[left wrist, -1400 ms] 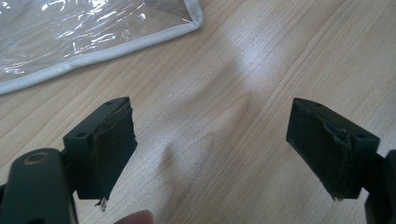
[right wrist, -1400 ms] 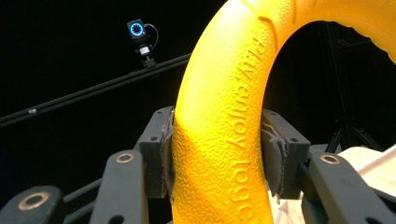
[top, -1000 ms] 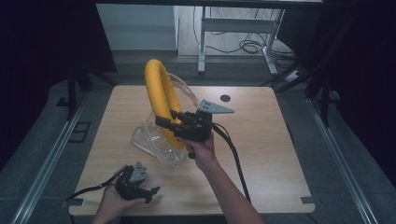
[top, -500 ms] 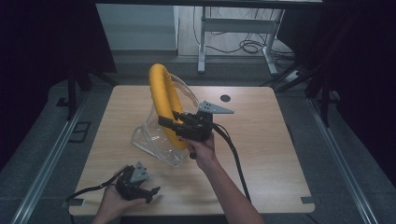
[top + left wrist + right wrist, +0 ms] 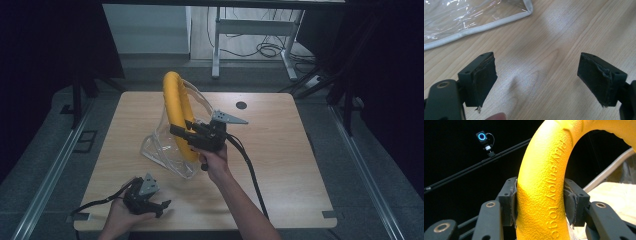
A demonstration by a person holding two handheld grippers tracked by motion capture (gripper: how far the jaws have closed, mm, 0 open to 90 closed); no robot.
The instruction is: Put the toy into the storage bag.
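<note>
Squarely between the right gripper's [image 5: 541,202] jaws: yellow ring [image 5: 544,195].

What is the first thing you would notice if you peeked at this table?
The big yellow ring jumps out first: it stands upright near the middle of the wooden table, its lower part down inside a clear plastic bag. The right gripper is clamped on the ring's side, and raised letters run along the bumpy yellow surface. Down at the table's near left corner, the left gripper waits with its jaws wide open over bare wood.
</note>
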